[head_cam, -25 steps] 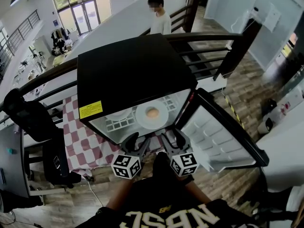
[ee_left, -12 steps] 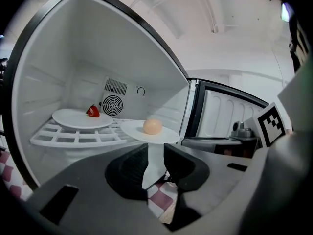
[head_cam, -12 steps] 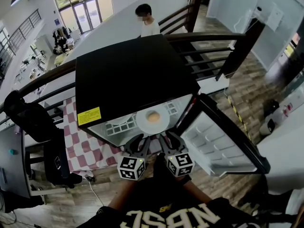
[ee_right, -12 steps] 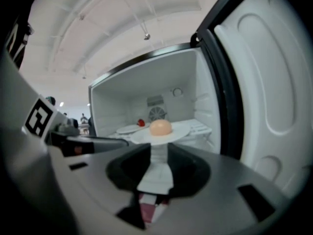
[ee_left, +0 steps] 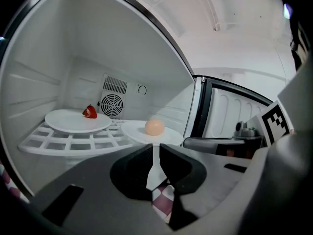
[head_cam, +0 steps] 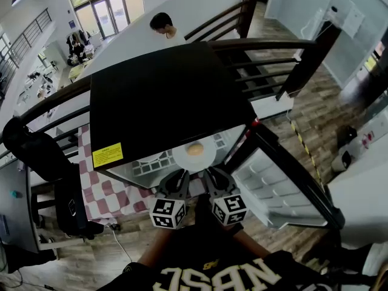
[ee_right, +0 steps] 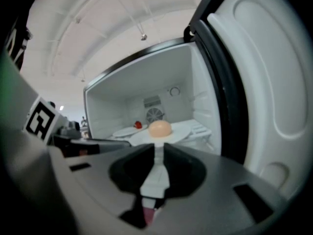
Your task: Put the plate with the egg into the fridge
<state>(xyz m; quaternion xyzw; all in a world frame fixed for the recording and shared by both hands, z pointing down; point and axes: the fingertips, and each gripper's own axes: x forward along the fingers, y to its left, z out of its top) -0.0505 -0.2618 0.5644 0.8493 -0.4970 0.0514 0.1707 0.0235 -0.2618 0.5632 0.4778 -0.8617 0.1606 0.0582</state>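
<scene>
Grippers, two of them, are held side by side low in front of the open fridge (head_cam: 163, 96), their marker cubes close to the person's chest and their jaws pointing into the fridge's mouth. The left gripper (head_cam: 176, 177) is level and aimed at the front edge of the fridge shelf. Its jaws are closing, down to a thin slit, with nothing pinched between them. Through the slit only white and a bit of checked cloth (head_cam: 109, 187) show. The right gripper (head_cam: 213, 176) sits just beside it, nearer the fridge door (head_cam: 285, 174), which is swung wide. Its jaws are closing too, with a narrow gap left and nothing clamped.

Inside the fridge, a white wire shelf (ee_left: 73, 141) carries two white plates. The plate with the egg (head_cam: 206, 158) lies at the shelf's front, on the door side, just past both grippers' tips, with one egg (ee_left: 154, 127) near its middle. The other plate (ee_left: 78, 120) lies deeper in, toward the fridge's left wall, and bears one small red item (ee_left: 89, 112). A round fan grille (ee_left: 112, 104) is set in the fridge's back wall.
</scene>
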